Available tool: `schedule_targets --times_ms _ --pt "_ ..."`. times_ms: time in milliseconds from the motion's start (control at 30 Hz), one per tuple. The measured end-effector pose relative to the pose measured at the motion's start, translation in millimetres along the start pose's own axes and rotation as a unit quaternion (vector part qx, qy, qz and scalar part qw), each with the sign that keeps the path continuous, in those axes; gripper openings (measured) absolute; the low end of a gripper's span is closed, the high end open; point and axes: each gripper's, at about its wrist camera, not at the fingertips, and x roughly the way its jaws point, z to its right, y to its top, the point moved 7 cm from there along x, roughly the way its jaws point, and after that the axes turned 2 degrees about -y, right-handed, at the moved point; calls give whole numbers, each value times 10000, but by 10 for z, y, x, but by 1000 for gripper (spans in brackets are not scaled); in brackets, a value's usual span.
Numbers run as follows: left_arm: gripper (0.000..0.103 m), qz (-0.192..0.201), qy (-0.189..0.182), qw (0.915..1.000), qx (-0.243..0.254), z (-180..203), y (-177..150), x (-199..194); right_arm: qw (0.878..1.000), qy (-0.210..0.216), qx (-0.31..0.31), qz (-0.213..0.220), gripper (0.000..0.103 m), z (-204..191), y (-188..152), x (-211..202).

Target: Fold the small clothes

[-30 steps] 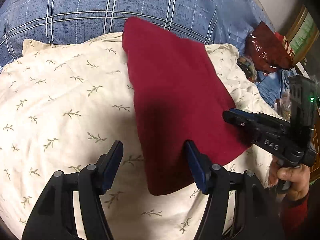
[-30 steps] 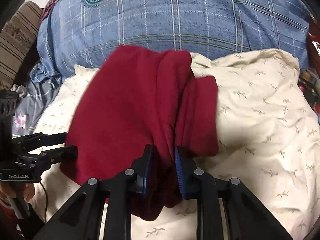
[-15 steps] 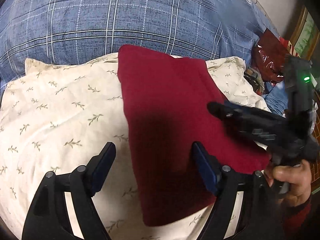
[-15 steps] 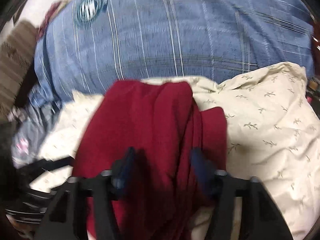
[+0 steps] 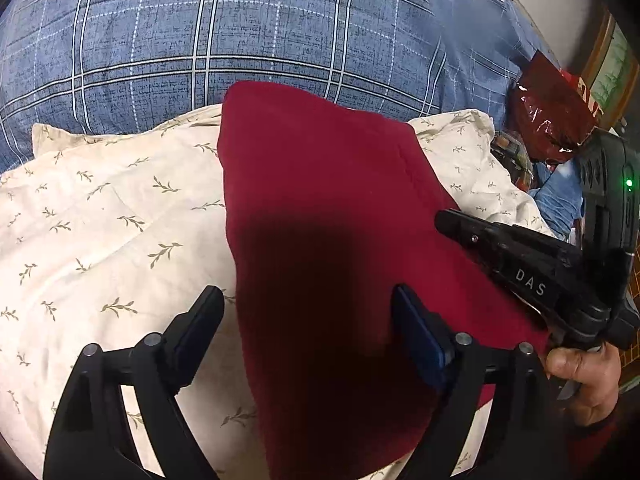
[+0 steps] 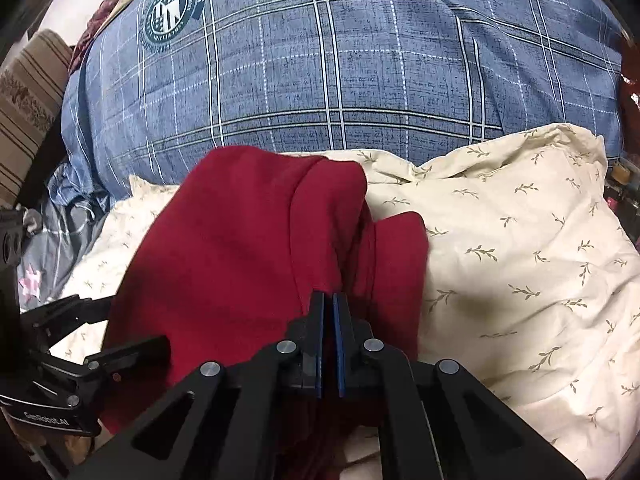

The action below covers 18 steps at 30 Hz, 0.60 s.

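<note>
A dark red garment (image 5: pixel 320 208) lies folded lengthwise on a cream pillow with a leaf print (image 5: pixel 100 220). My left gripper (image 5: pixel 306 292) hangs over the garment's near left part. Its jaws are opening, the cloth lies under and between them, and the pads do not press it. My right gripper (image 6: pixel 329 296) has its jaws together on a raised ridge of the red garment (image 6: pixel 240 240), near a side flap (image 6: pixel 400 248). The right gripper (image 5: pixel 444 218) also shows from the side in the left wrist view, its tips at the cloth's right edge. The garment's near end is hidden behind the fingers.
A blue plaid quilt (image 6: pixel 360 60) bulges behind the pillow. A shiny dark red bag (image 5: pixel 552 120) and small clutter sit at the far right. A striped cushion (image 6: pixel 28 108) and grey bedding (image 6: pixel 60 216) lie to the left. A hand (image 5: pixel 584 376) holds the right gripper's handle.
My left gripper's jaws have spread wider and it has slid in over the garment. My right gripper's jaws have come together on a fold of the red cloth.
</note>
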Motion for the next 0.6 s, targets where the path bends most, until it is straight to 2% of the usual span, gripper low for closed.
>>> schedule_targets --times_ms 133,233,267,333,433,467,533,600 --pt "90 -11 -10 10000 -18 -3 -3 9 10000 -18 36 -8 4 23 -12 -7" --pt "92 -5 -51 10000 -57 -17 -8 -6 9993 229 279 94 4 61 45 -168" --pt "92 1 -96 9999 -82 -24 -9 -10 9993 196 293 159 0 84 62 -210" --pt "93 8 -176 9997 -182 -61 -7 2 9995 -111 264 164 0 177 56 -208" --pt "95 -60 -320 9988 -374 -98 -13 27 9965 300 770 98 0 318 16 -155" --pt "95 -74 -372 9984 -422 -105 -13 26 9949 383 909 195 8 355 27 -176" --pt "95 -69 -449 9979 -468 -110 -8 19 9923 614 1050 246 14 353 58 -215" --pt "95 -75 -501 9974 -511 -112 1 19 9895 937 1038 373 41 246 100 -258"
